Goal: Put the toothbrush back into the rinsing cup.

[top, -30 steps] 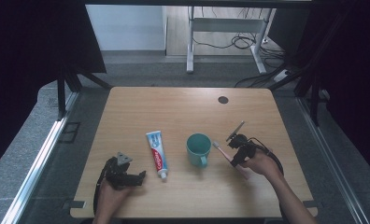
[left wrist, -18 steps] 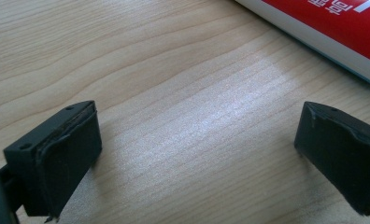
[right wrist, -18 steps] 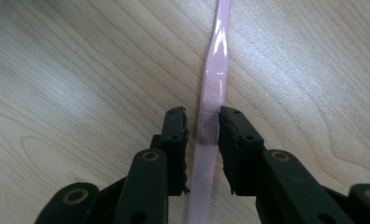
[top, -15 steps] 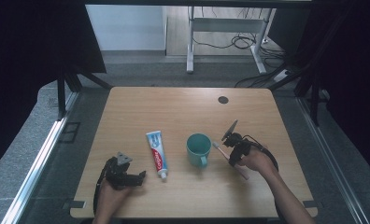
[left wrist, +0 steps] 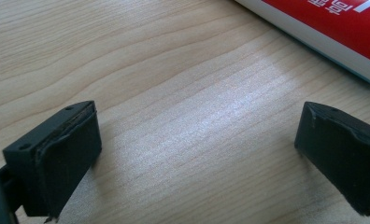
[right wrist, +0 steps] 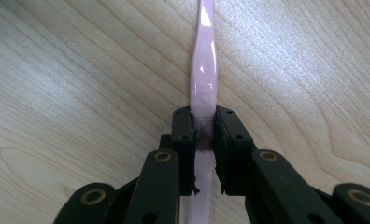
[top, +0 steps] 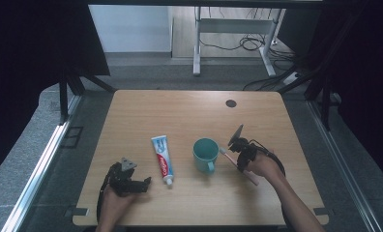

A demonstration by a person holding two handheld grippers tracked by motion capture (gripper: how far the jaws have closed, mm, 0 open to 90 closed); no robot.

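A pink toothbrush (top: 251, 179) (right wrist: 203, 79) lies flat on the wooden table (top: 180, 111), just right of a teal mug (top: 205, 153). My right gripper (top: 239, 162) (right wrist: 204, 135) points down on it. Its jaws have just been closing and now pinch the handle from both sides. A white, blue and red toothpaste tube (top: 162, 157) (left wrist: 332, 28) lies left of the mug. My left gripper (top: 143, 182) (left wrist: 197, 140) rests near the front left edge, open, with bare wood between its jaws and the tube just beyond them.
A small black round mark (top: 231, 103) sits near the table's far edge. Beyond the table are a grey floor, a metal desk frame (top: 198, 48) and loose cables. Dark curtains hang on both sides.
The right gripper has shifted slightly left toward the mug, over the toothbrush. The left gripper, tube and mug have not moved.
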